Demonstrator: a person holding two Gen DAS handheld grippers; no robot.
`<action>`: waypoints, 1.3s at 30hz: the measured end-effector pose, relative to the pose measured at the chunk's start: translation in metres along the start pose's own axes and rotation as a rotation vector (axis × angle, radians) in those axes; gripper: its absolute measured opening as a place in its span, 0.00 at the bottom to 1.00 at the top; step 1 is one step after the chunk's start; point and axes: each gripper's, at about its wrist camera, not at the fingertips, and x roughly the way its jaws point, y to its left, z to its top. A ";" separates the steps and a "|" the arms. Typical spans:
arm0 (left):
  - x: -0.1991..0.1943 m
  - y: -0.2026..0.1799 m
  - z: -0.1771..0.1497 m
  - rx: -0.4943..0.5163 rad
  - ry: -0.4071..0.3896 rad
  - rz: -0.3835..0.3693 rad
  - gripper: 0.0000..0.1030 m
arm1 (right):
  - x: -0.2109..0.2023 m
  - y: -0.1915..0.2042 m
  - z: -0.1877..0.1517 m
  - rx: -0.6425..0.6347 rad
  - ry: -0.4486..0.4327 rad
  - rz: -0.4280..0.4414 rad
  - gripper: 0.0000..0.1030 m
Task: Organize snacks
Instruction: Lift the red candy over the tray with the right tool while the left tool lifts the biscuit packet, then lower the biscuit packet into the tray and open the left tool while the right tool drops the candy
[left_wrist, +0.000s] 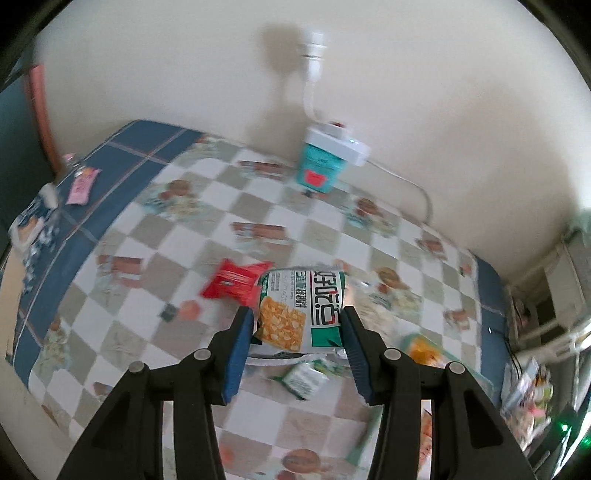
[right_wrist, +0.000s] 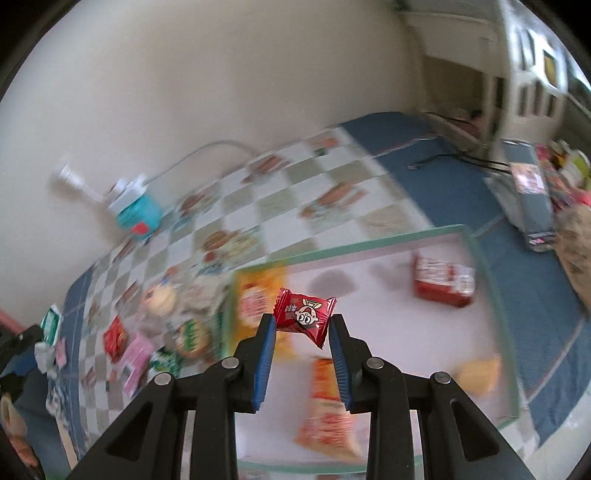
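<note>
Right wrist view: a light, crinkly red candy (right_wrist: 303, 314) is pinched by its wrapper ends between the right gripper (right_wrist: 302, 328) fingers; a soft, probably slippery green snack bag (left_wrist: 300, 310) is clamped mid-body by the left gripper (left_wrist: 298, 321).

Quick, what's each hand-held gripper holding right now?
Left hand-held gripper: closed on a green-and-white snack packet.
Right hand-held gripper: closed on a small red wrapped candy.

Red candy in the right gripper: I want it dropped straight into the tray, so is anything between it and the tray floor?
Nothing visible blocks it. The red candy hangs between the right gripper fingers over the tray; an orange packet lies below, nearer the camera.
</note>
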 end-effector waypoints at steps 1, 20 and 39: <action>0.001 -0.011 -0.003 0.023 0.004 -0.007 0.49 | -0.002 -0.009 0.002 0.017 -0.003 -0.008 0.31; 0.085 -0.092 -0.064 0.205 0.256 0.028 0.50 | 0.011 -0.083 -0.002 0.147 0.073 -0.105 0.31; 0.154 -0.066 -0.117 0.083 0.454 0.141 0.66 | 0.024 -0.072 -0.005 0.114 0.116 -0.095 0.31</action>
